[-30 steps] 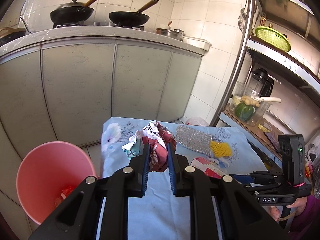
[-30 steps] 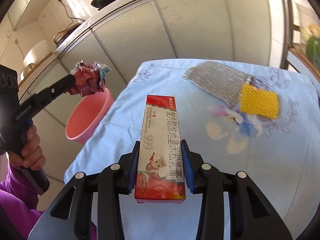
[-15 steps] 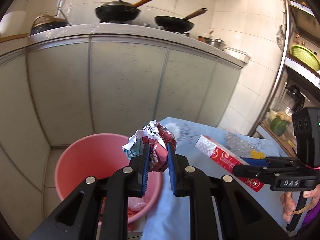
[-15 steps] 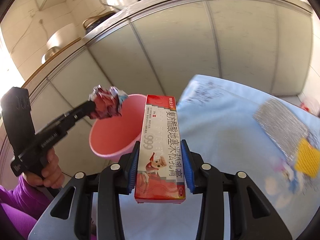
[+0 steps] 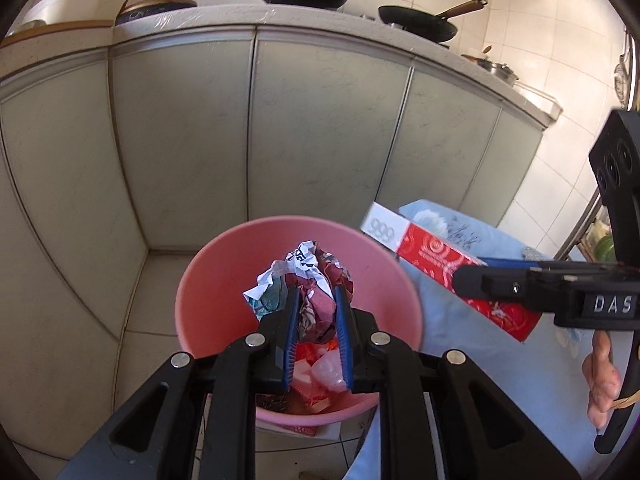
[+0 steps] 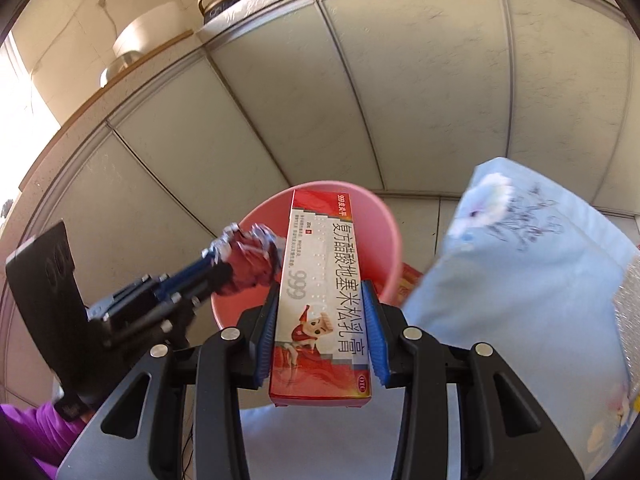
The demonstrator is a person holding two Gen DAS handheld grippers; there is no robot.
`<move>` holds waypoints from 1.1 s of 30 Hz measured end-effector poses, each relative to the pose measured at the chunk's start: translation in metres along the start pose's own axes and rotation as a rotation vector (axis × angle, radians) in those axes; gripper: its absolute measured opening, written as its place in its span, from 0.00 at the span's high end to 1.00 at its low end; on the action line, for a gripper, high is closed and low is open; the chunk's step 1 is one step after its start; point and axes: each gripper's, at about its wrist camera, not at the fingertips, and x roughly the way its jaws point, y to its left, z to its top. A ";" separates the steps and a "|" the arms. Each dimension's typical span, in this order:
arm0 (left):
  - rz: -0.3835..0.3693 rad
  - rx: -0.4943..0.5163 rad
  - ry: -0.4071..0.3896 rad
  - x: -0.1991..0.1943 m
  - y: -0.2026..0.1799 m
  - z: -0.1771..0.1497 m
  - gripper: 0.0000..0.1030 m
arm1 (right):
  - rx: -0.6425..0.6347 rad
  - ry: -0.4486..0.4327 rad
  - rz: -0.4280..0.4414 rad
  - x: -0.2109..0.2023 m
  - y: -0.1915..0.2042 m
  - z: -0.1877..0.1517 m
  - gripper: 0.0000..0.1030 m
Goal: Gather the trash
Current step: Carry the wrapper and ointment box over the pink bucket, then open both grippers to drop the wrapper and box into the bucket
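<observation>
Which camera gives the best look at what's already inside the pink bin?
The left wrist view: it looks down into the pink bin, showing red and white scraps at the bottom. The right wrist view shows only its rim and wall, with the red box blocking the inside.

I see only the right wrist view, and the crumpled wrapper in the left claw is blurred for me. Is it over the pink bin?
Observer: Yes. In the left wrist view the crumpled wrapper, clamped in the left claw, hangs above the pink bin opening.
Operator: Is the bin empty?
Observer: No, red and white scraps lie at its bottom.
Operator: Where is my box from that side?
Observer: The red box, in the right claw, reaches just over the bin's right rim.
</observation>
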 end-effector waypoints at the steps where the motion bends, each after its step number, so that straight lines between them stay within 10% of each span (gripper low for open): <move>1: 0.005 -0.004 0.009 0.001 0.001 -0.003 0.84 | 0.001 0.010 0.000 0.006 0.002 0.002 0.62; 33: 0.030 -0.058 0.089 0.018 0.006 -0.018 0.71 | 0.035 0.011 -0.021 0.035 0.011 0.002 0.51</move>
